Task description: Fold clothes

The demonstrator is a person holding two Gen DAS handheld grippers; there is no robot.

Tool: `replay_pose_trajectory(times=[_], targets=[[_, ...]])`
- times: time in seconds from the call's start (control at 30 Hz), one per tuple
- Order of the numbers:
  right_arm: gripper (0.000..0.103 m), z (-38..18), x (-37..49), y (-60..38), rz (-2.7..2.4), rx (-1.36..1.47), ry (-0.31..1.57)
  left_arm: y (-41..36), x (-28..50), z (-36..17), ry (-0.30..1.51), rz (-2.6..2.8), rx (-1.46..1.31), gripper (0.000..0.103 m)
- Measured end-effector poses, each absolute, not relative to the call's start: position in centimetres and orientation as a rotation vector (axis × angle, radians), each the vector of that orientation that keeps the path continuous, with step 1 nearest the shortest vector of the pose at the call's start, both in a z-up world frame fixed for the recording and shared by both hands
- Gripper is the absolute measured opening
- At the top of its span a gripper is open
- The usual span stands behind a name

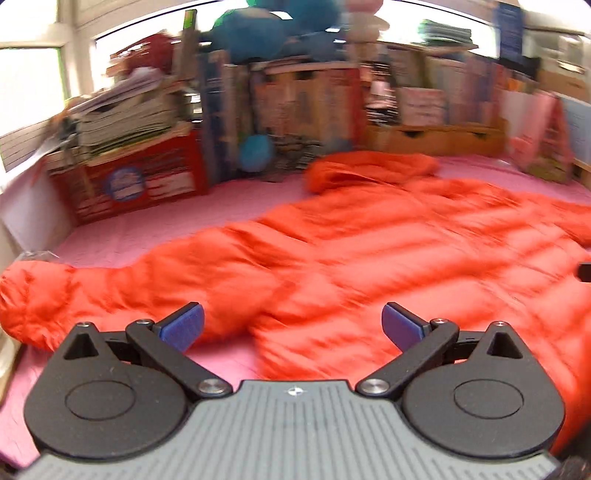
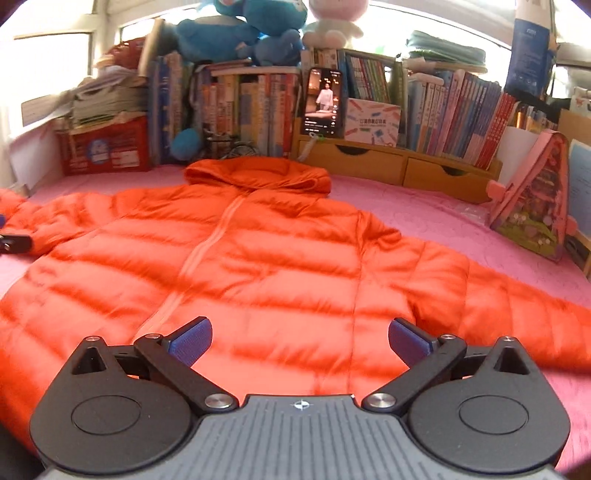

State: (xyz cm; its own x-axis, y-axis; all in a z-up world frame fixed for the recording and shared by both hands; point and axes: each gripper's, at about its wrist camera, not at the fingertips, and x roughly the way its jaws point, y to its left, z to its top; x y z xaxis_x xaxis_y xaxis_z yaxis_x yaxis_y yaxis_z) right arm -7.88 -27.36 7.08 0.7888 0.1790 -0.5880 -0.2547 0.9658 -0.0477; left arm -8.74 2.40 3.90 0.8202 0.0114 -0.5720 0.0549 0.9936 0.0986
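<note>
An orange hooded puffer jacket (image 2: 277, 258) lies flat, front up, on a pink bedsheet (image 2: 424, 214); its hood (image 2: 258, 173) points at the far shelves. In the blurred left wrist view the jacket (image 1: 369, 251) fills the middle and right, and one sleeve (image 1: 74, 295) stretches out to the left. My left gripper (image 1: 291, 326) is open over the gap between that sleeve and the body, with nothing between its blue pads. My right gripper (image 2: 301, 341) is open above the lower body, just right of the zip, holding nothing. The other sleeve (image 2: 517, 314) runs off to the right.
Packed bookshelves (image 2: 461, 107) and wooden drawers (image 2: 369, 162) line the far side, with a lit phone (image 2: 323, 101) propped up there. A red box (image 2: 107, 147) under stacked papers stands far left. A pink house-shaped toy (image 2: 535, 199) stands at the right, and plush toys (image 2: 240, 29) sit on top.
</note>
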Motion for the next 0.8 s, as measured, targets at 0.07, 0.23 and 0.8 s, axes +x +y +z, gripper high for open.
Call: replay_pose_trajectory(times=[0.07, 0.23, 0.8], targets=[[0.103, 6.8, -10.5, -27.6, 0.24, -0.114, 0.612, 0.8, -10.5, 3.6, 0.633, -0.028, 0.112, 0.103], [0.103, 6.0, -16.4, -28.2, 0.156, -0.027, 0.666, -2.1, -14.7, 2.2, 0.744, -0.007, 0.102, 0.103], [0.103, 4.2, -27.4, -25.9, 0.168, -0.112, 0.727, -4.9, -23.0, 1.7, 0.86, -0.033, 0.199, 0.103]])
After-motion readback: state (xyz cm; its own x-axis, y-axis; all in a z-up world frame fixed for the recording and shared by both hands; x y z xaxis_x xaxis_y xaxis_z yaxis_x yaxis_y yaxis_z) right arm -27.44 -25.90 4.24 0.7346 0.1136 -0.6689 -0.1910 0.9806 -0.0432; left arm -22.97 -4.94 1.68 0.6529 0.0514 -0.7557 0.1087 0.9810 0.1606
